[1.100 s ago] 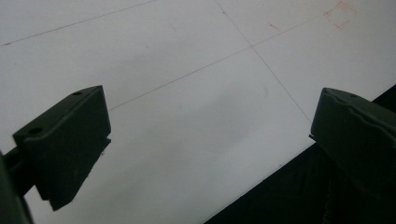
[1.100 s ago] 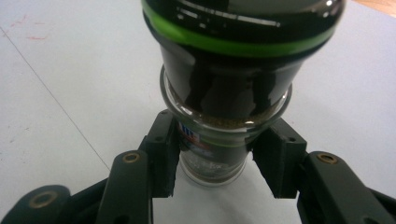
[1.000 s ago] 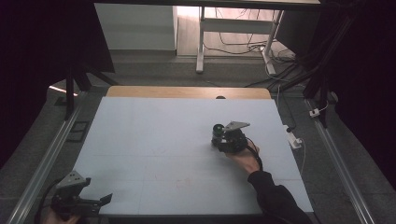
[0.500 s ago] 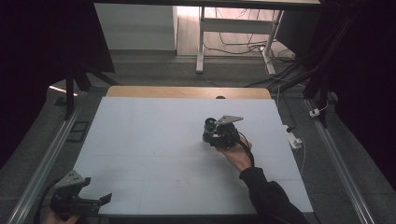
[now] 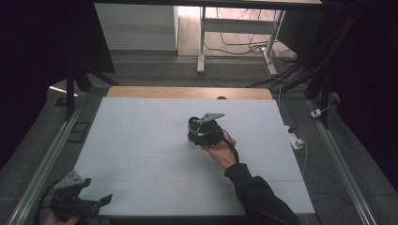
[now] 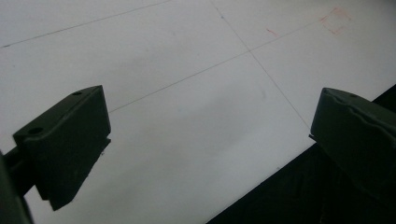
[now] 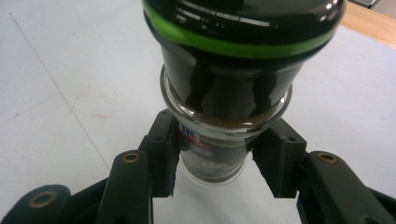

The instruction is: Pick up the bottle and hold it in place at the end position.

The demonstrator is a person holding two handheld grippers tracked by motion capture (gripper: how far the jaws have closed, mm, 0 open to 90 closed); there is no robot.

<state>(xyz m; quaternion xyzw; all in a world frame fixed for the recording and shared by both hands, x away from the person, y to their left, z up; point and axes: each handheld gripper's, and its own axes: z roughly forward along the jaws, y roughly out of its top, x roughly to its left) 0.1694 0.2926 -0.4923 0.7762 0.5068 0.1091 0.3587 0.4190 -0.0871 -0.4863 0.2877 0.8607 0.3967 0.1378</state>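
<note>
Right gripper (image 7: pixel 212 163): clamped on the glass jar (image 7: pixel 224 93) with black lid, above the white table (image 5: pixel 141 140).
Left gripper (image 6: pixel 205 140): jaws wide, nothing between, at the table's near edge.

Your right gripper (image 5: pixel 199 132) sits about mid-table (image 5: pixel 141 140), a bit right of centre, with the jar (image 7: pixel 224 93) between its jaws, your hand (image 5: pixel 220 151) just near of it. Your left gripper (image 5: pixel 87 202) is way off at the near left corner, over the table's edge, well apart from the jar.
</note>
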